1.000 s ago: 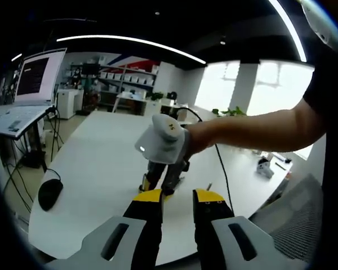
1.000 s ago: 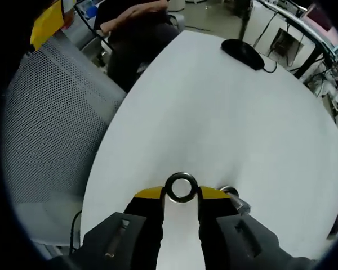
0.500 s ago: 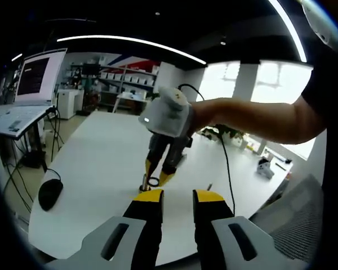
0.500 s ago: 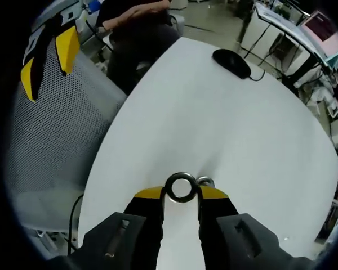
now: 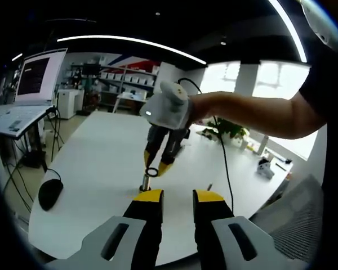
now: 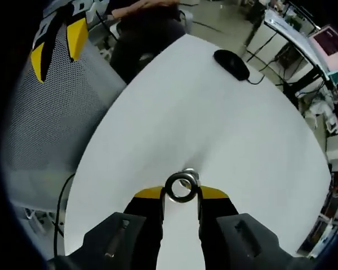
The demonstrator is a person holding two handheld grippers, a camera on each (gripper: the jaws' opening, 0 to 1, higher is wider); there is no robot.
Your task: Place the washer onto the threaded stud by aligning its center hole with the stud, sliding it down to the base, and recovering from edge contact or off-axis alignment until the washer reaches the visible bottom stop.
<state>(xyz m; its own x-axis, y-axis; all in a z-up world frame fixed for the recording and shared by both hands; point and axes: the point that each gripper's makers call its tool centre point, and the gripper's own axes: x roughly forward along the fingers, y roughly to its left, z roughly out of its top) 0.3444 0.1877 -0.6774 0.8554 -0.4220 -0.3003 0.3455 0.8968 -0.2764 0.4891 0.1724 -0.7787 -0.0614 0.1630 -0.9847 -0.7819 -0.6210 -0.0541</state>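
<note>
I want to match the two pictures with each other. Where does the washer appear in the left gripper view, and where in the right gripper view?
Left gripper view: the washer sits near the centre, held at the tips of the right tongs, just above the stud.
Right gripper view: the washer is low in the middle, between the tong tips.
Shared landmark: the black mouse on the white table.

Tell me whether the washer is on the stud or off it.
Off: the right gripper holds the washer just above the stud.
</note>
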